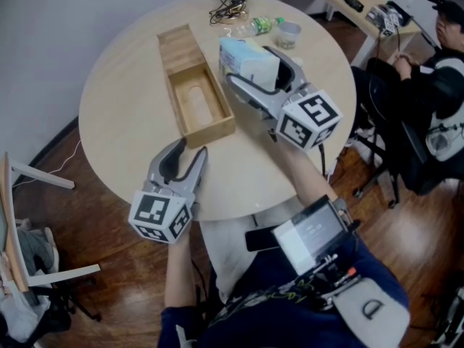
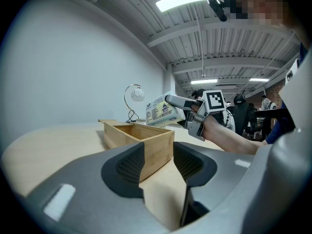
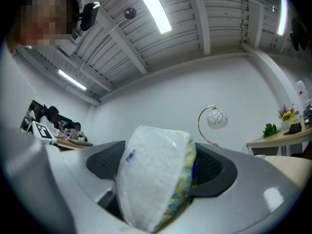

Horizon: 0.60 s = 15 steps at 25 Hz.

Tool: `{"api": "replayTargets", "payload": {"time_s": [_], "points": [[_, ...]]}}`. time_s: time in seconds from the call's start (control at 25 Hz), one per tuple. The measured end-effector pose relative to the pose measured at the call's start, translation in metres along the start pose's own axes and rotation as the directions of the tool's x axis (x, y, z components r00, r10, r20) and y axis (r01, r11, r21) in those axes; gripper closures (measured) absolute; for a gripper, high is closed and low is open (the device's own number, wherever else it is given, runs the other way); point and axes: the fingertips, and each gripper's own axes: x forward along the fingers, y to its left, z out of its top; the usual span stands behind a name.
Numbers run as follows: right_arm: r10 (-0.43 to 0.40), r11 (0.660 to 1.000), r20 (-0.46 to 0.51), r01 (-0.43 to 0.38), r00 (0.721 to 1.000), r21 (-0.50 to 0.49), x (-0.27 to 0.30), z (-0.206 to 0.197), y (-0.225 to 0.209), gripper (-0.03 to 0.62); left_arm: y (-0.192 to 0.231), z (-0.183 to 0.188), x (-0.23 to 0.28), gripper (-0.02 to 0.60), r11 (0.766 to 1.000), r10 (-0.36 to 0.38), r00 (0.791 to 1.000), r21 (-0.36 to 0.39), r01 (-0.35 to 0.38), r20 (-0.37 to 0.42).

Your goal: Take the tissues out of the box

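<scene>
Clasping the tissue pack (image 3: 151, 179), right gripper (image 1: 252, 65) raised beside the box (image 1: 210, 131); left gripper (image 1: 187, 149) agape, empty.

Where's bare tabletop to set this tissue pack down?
Widest bare patch: the table left of the wooden box, out to its rim. Another lies right of the box, beneath the held tissue pack, toward the near edge. Crowded: the far edge, with cable, bottle and cup; the left tongs are by the box's near corner.
</scene>
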Motion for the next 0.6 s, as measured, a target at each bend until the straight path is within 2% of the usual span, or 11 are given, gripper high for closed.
{"api": "replayTargets", "payload": {"time_s": [0.6], "points": [[-0.03, 0.998, -0.065, 0.026, 0.997, -0.053, -0.006, -0.013, -0.01, 0.178, 0.001, 0.0, 0.0, 0.39, 1.0, 0.003, 1.0, -0.008, -0.003, 0.001]]}}
